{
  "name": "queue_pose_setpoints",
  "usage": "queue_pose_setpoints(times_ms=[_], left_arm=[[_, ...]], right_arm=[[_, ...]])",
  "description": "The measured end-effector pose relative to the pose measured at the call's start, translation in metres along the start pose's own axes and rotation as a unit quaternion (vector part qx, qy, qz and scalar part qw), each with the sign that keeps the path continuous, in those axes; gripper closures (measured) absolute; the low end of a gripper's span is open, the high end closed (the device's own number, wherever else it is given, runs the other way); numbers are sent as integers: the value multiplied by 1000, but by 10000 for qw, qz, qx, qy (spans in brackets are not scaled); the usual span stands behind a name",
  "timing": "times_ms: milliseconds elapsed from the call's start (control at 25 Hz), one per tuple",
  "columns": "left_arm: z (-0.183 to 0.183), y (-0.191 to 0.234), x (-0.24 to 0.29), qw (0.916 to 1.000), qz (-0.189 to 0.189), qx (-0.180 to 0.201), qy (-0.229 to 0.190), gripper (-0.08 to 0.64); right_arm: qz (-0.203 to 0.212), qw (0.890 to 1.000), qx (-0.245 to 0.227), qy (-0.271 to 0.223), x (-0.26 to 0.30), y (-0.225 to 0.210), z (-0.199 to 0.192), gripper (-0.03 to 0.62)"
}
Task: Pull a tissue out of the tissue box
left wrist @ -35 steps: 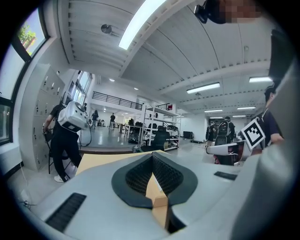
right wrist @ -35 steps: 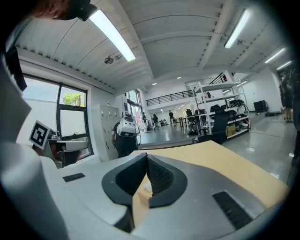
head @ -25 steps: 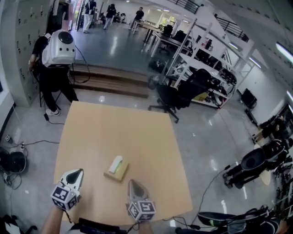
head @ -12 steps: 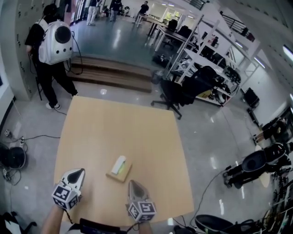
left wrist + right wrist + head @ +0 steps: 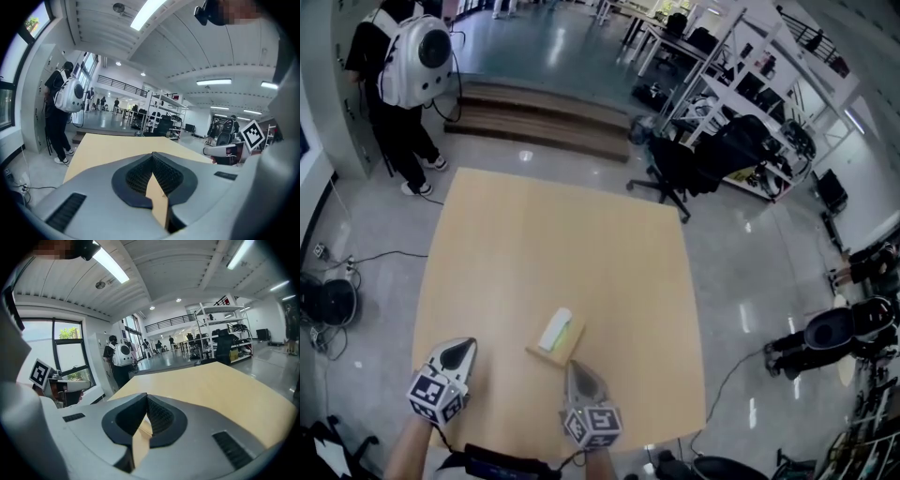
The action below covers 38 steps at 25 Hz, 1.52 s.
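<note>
Hovering over the near edge of the table (image 5: pixel 534 234), we hold the left gripper (image 5: pixel 464 345) and right gripper (image 5: pixel 575 368) with jaws pressed together on nothing. The tissue box (image 5: pixel 570 340) lies just beyond the right tip, and a white tissue (image 5: pixel 554 328) pokes from its top. We judge the reach unfinished: next, one gripper must open, settle over the tissue and pinch it.

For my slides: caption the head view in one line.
Left gripper and right gripper, jaws shut, poised over the table's near edge, tissue box just ahead.
</note>
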<state>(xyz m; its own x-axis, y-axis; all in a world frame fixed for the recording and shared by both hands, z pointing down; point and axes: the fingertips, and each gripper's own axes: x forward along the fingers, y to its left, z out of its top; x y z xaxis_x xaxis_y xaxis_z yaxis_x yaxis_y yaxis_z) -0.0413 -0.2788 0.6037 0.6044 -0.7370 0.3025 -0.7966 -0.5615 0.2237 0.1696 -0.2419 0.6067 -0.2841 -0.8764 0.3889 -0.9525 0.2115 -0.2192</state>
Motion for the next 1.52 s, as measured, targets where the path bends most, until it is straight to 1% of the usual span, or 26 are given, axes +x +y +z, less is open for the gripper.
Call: queue_pose_setpoints(times_ms=[400,520,680,1080,1240,1320,1360,1400,1440,1520], left_arm=[[-26,3,22,9987,-70,-247,448,552],[-32,0,30,9981,-87,-300,533,552],[-38,4,33,9974,-105,-354,617,552],[-38,0,36,9972,-97,-401,623,552],[-36,2,34,9972,-94,-405,619,552],[-37,3,33,9972,-90,-424,612,552],[-38,3,33,9971,-91,-425,623,552],[-39,3,32,9970,-89,-424,638,552],[-40,4,31,9970,-77,-425,644,552],[-41,7,29,9970,-43,-427,640,552]], right_arm=[[-28,9989,199,434,19,-9,-26,581],[-49,9984,255,505,22,-16,-28,581],[-46,9981,283,548,29,-14,-29,581],[-12,9963,409,750,48,-15,-43,580],[55,9958,343,844,59,-12,-45,572],[74,9958,325,856,63,-11,-46,529],[87,9958,327,853,65,-11,-47,527],[104,9958,336,850,66,-11,-48,486],[113,9957,350,854,68,-11,-49,478],[88,9953,374,893,73,-12,-51,429]])
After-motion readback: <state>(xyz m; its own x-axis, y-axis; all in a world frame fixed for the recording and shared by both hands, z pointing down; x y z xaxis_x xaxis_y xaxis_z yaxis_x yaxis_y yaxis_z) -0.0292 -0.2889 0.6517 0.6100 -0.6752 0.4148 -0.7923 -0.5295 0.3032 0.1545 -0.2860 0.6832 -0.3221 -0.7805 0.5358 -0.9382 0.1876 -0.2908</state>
